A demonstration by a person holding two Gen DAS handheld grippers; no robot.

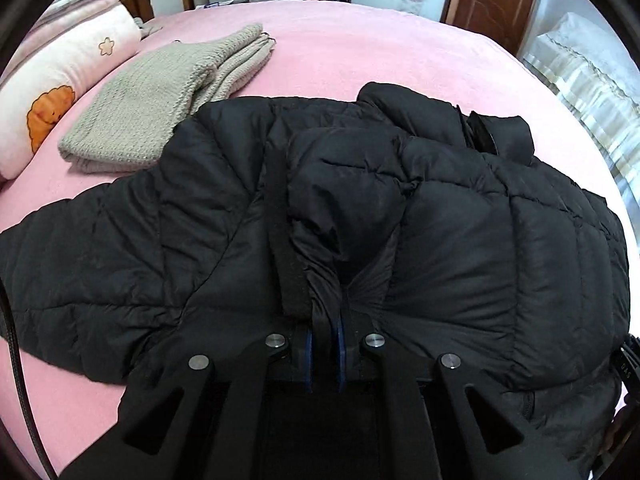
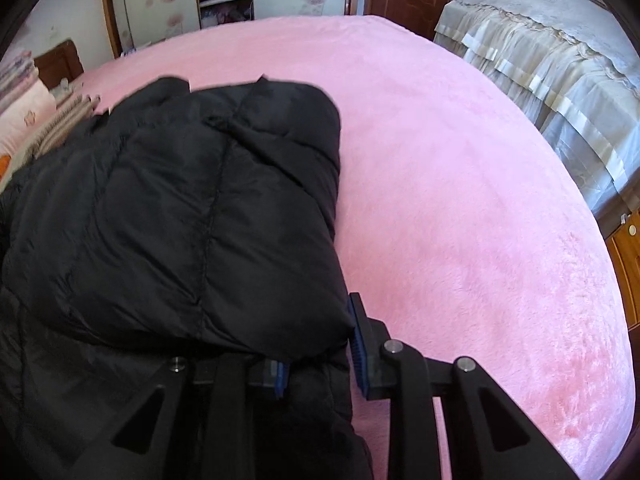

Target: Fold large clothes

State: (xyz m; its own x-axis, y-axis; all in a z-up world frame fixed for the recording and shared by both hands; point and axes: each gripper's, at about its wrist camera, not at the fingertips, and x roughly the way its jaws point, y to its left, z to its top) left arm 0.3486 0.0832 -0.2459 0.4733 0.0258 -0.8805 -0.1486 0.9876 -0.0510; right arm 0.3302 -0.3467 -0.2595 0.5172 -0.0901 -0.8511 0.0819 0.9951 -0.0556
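A large black puffer jacket [image 1: 360, 208] lies spread on the pink bed [image 1: 360, 44], one sleeve stretched to the left. My left gripper [image 1: 325, 356] is shut on a pinch of the jacket's near edge, with black fabric squeezed between its blue pads. In the right wrist view the jacket [image 2: 180, 208] shows a folded part lying on top. My right gripper [image 2: 320, 360] stands at the jacket's right near edge with its jaws apart and fabric lying loosely between them; the left pad is partly covered by the jacket.
A folded beige knit garment [image 1: 168, 100] lies on the bed beyond the jacket, next to a pink-and-white quilt [image 1: 60, 80] at the left. A covered piece of furniture [image 2: 552, 72] stands to the right of the bed [image 2: 460, 180]. Wardrobe and door are behind.
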